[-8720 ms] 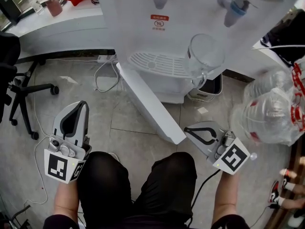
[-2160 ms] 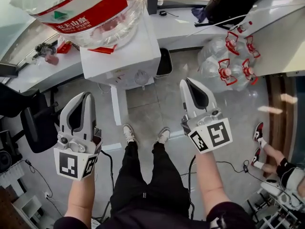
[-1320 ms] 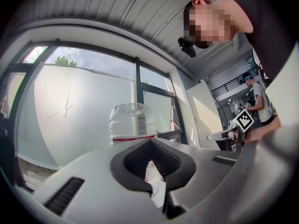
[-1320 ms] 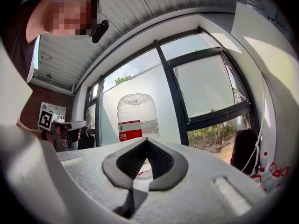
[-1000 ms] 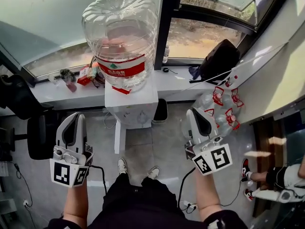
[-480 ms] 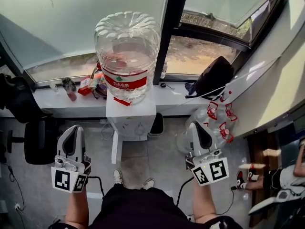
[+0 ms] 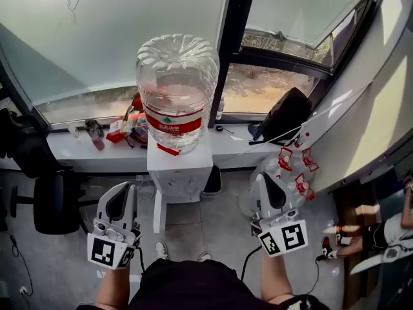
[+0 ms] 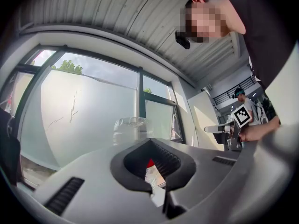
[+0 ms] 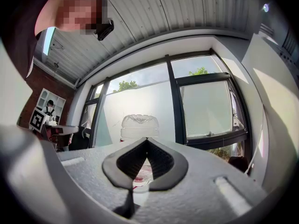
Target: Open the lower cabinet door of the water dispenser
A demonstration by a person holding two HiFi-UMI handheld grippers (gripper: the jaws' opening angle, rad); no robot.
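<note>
The white water dispenser (image 7: pixel 179 166) stands under the window sill, carrying a big clear bottle (image 7: pixel 175 89) with a red label. Its lower cabinet door (image 7: pixel 157 208) hangs swung out at the dispenser's left front, seen edge-on. Both grippers are held well short of the dispenser, apart from it. My left gripper (image 7: pixel 122 188) is low at the left, jaws together with nothing in them. My right gripper (image 7: pixel 261 178) is low at the right, also shut and empty. The bottle (image 8: pixel 131 127) shows over the left gripper (image 8: pixel 161 202). In the right gripper view the bottle (image 9: pixel 139 125) rises above the right gripper (image 9: pixel 131 197).
A black office chair (image 7: pixel 48 199) stands left of the dispenser. Right of it are a dark bin (image 7: pixel 211 181) and several empty bottles with red handles (image 7: pixel 287 173). A black bag (image 7: pixel 284 115) and clutter (image 7: pixel 122 124) lie on the sill. A person (image 7: pixel 387 228) is at the far right.
The person has stood up and drawn back from the open door, so the dispenser looks smaller and farther. The left gripper has shifted right in the view; both grippers stay shut.
</note>
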